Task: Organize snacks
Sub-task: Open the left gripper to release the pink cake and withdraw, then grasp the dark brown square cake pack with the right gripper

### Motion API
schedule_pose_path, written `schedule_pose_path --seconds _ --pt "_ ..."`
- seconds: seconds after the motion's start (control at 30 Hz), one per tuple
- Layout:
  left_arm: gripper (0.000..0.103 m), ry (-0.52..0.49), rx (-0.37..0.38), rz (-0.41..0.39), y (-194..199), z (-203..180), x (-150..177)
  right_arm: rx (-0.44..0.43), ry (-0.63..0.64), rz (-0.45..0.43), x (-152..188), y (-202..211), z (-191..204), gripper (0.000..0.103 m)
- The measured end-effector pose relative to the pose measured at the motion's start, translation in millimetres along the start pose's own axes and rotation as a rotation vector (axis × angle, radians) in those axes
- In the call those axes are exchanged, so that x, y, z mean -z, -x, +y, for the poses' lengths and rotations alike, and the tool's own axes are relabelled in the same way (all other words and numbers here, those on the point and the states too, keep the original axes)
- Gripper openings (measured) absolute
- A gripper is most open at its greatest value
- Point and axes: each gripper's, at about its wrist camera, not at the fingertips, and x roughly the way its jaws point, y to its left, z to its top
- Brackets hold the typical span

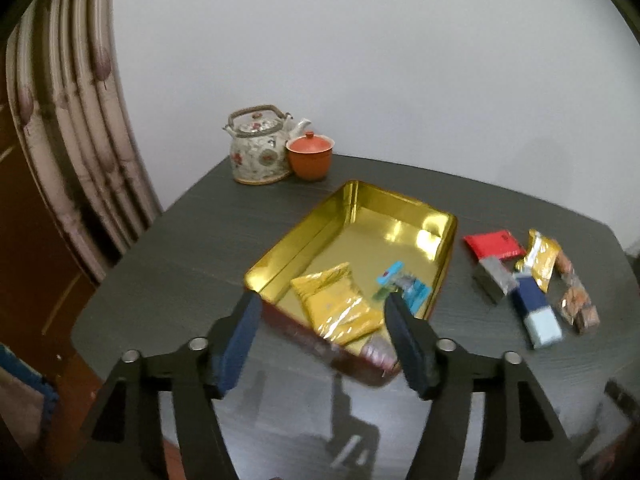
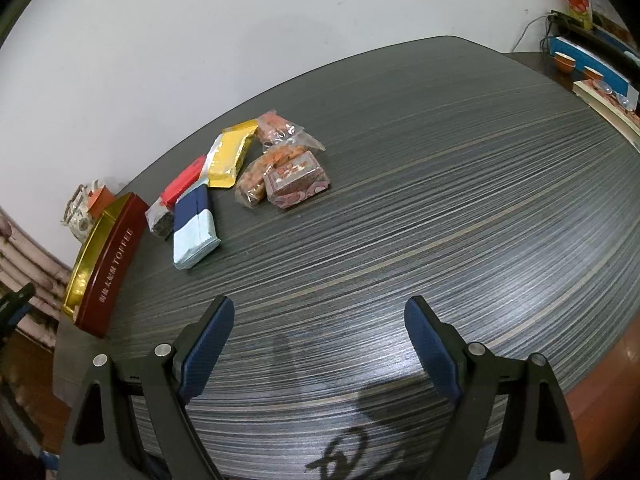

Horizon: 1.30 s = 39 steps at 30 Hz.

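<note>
An open gold-lined tin with dark red sides sits mid-table. Inside it lie a yellow packet, a blue-wrapped snack and a reddish packet at the near corner. My left gripper hovers open above the tin's near end, holding nothing. To the right of the tin lie loose snacks: a red packet, a gold packet, a navy and light-blue packet and clear bags of nuts. My right gripper is open over bare table, well short of them.
A floral teapot and an orange lidded cup stand at the table's back corner by the wall. A curtain hangs at left. Small orange cups and books sit on a surface beyond the table's right edge.
</note>
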Motion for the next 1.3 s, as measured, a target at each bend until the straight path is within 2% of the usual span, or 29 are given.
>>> schedule_pose_path --seconds 0.03,0.1,0.23,0.37,0.5,0.73,0.8,0.93,1.03,1.1,1.17,1.2,1.3 --pt "0.08 -0.014 -0.005 -0.004 5.6 -0.8 5.6 0.0 0.001 0.002 0.3 -0.8 -0.2 0.085" --pt "0.09 -0.039 0.001 -0.006 15.8 -2.1 19.0 0.006 0.013 0.004 0.9 -3.0 0.4 0.085" --pt "0.102 -0.069 0.028 0.006 24.1 -5.8 42.6 0.023 0.049 -0.015 1.5 -3.6 1.7 0.085" --pt "0.102 -0.093 0.076 0.012 23.5 -13.1 67.1 0.048 0.135 -0.033 0.2 -4.0 8.8 0.085" --pt "0.102 -0.112 0.11 -0.021 26.5 -22.2 87.3 0.054 0.23 -0.052 -4.5 -5.3 17.8 0.085" --pt "0.103 -0.239 0.208 -0.056 39.8 -54.5 91.8 0.126 0.266 -0.066 -39.9 -19.8 27.4 0.085" --pt "0.103 -0.236 0.234 -0.041 38.3 -59.2 92.5 0.101 0.263 -0.051 -51.1 -27.3 30.9 0.085" --pt "0.103 -0.181 0.299 0.002 36.5 -56.9 92.0 0.11 0.279 -0.006 -73.4 -60.0 44.1 0.085" --pt "0.103 -0.162 0.313 0.004 37.4 -54.7 91.1 0.117 0.31 0.032 -80.0 -80.3 52.9 0.084" --pt "0.103 -0.153 0.316 0.009 36.8 -53.7 90.5 0.12 0.301 0.059 -84.0 -94.4 53.7 0.079" --pt "0.103 -0.145 0.309 0.009 35.7 -52.1 89.8 0.113 0.292 0.095 -87.5 -108.1 51.2 0.053" --pt "0.103 -0.136 0.311 0.012 35.2 -51.0 89.2 0.127 0.315 0.076 -87.7 -108.3 53.2 0.046" --pt "0.103 -0.113 0.318 0.011 35.3 -48.0 87.5 0.09 0.329 0.061 -87.8 -103.1 53.5 0.045"
